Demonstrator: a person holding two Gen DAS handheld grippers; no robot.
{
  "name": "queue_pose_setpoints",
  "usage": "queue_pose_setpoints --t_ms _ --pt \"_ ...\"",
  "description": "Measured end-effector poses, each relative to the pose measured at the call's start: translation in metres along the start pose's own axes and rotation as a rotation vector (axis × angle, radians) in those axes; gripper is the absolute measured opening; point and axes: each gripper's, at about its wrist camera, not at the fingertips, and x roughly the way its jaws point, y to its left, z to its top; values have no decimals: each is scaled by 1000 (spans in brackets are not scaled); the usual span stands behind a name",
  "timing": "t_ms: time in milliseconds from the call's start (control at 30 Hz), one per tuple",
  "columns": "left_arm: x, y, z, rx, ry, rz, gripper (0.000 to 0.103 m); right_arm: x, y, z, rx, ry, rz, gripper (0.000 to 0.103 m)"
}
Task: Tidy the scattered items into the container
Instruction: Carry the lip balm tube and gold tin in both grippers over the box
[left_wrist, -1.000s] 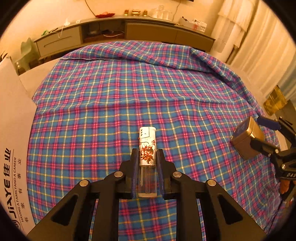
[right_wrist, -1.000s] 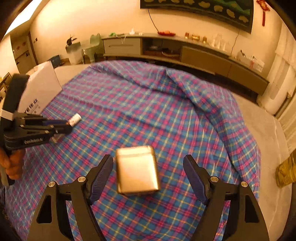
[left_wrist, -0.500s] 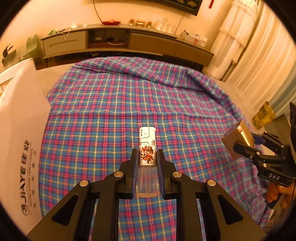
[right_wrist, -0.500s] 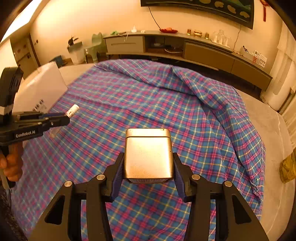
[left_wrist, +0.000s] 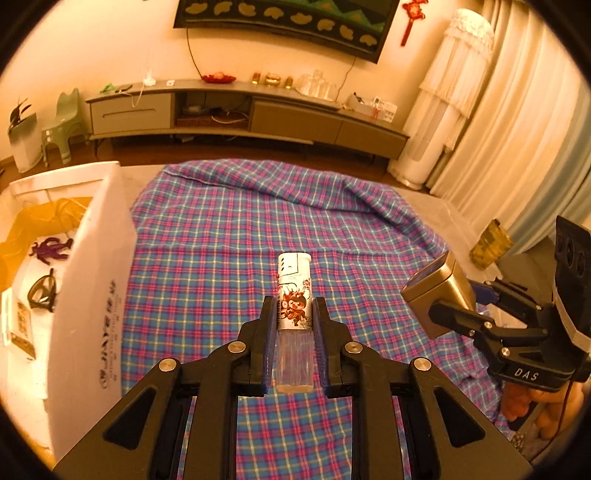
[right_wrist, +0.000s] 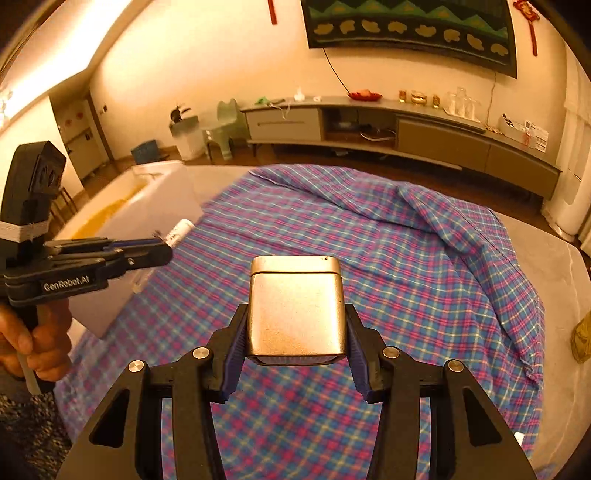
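My left gripper (left_wrist: 294, 314) is shut on a white lighter (left_wrist: 294, 286) with a red cartoon print and a clear lower body, held above the plaid cloth (left_wrist: 229, 236). My right gripper (right_wrist: 295, 325) is shut on a square metal tin (right_wrist: 296, 306), lifted off the cloth. The right gripper with the tin (left_wrist: 437, 291) also shows at the right of the left wrist view. The left gripper (right_wrist: 162, 247) and the lighter (right_wrist: 179, 230) show at the left of the right wrist view. The white container (left_wrist: 99, 258) stands open at the left.
Inside the container lie a yellow bag (left_wrist: 44, 218), a purple toy figure (left_wrist: 51, 251) and dark glasses (left_wrist: 42, 291). A long TV cabinet (left_wrist: 258, 118) runs along the far wall. Curtains (left_wrist: 517, 129) hang at the right. A hand (right_wrist: 33, 339) grips the left handle.
My right gripper closed on the tin and lifted it off the cloth. Both grippers rose; the left one, still holding the lighter, now sees into the container at the left.
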Motion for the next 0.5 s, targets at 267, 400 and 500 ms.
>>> queue_pose_setpoints --t_ms 267,400,500 --pt "-38 25 -9 -43 -49 -17 19 -13 44 -3 11 -50 46 50" --pt "-56 36 -13 -70 -76 -39 19 -18 65 -12 38 -59 69 50" --pt "-66 41 -13 -75 -98 -52 19 -22 79 -17 47 -63 83 50"
